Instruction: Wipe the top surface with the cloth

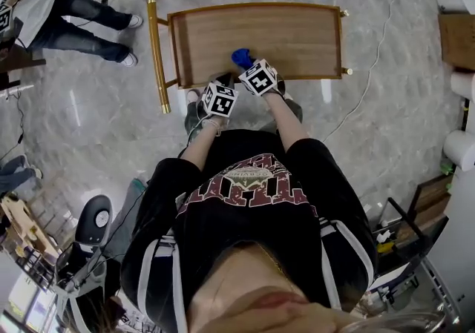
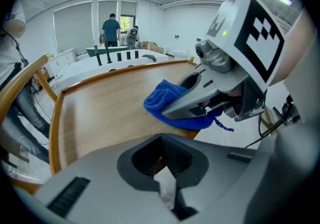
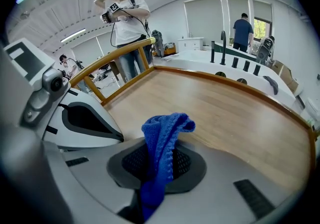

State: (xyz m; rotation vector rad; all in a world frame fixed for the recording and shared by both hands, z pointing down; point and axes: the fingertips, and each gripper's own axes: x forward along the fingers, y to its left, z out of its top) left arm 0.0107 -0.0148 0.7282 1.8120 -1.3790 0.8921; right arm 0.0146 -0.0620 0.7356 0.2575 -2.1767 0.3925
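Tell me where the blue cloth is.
The blue cloth is pinched in the right gripper, by the near edge of the wooden top, centre of the head view.

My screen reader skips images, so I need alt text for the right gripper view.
The jaws of the right gripper are shut on a blue cloth, its free end standing over a wooden top with a raised rim. A person in white stands beyond.

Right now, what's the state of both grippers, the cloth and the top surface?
top surface: wood, no visible stains.
cloth: blue, bunched, at the top surface's near edge.
right gripper: shut on the cloth.
left gripper: shut, empty.
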